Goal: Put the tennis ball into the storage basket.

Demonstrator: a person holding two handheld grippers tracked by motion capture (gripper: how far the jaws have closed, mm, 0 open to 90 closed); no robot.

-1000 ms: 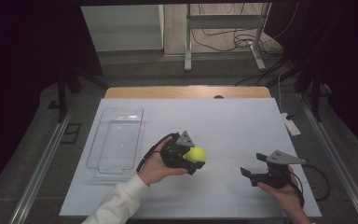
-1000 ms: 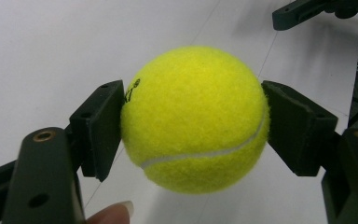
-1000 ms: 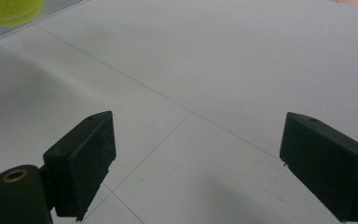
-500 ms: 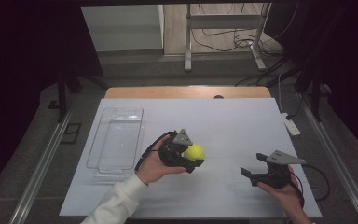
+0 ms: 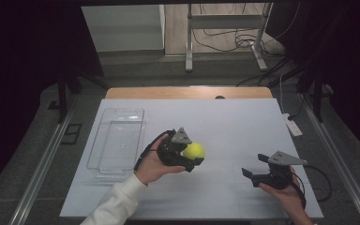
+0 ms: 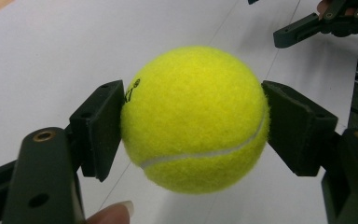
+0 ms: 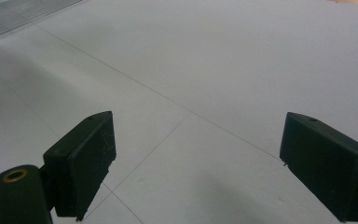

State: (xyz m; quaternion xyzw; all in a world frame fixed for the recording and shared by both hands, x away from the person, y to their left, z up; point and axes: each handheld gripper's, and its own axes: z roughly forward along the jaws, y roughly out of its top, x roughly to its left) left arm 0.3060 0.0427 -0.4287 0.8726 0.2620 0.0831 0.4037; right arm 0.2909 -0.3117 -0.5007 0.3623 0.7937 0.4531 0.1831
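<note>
A yellow tennis ball [image 5: 194,151] is held above the white table near its middle, clamped between the jaws of my left gripper [image 5: 192,157]. In the left gripper view the tennis ball [image 6: 193,119] sits between both black pads [image 6: 100,128], touching each side, with my left gripper [image 6: 193,123] shut on it. My right gripper [image 5: 254,166] rests low over the table's right front, open with nothing between its jaws. Its own view shows my right gripper [image 7: 196,163] over bare white tabletop, jaws wide apart.
A clear plastic tray [image 5: 118,140] lies on the table's left side, just left of the left hand. A white power strip [image 5: 292,125] sits at the right table edge. The other gripper [image 6: 321,21] shows far off in the left gripper view.
The left gripper has shifted slightly with the ball held in it. The right gripper has stayed where it was.
</note>
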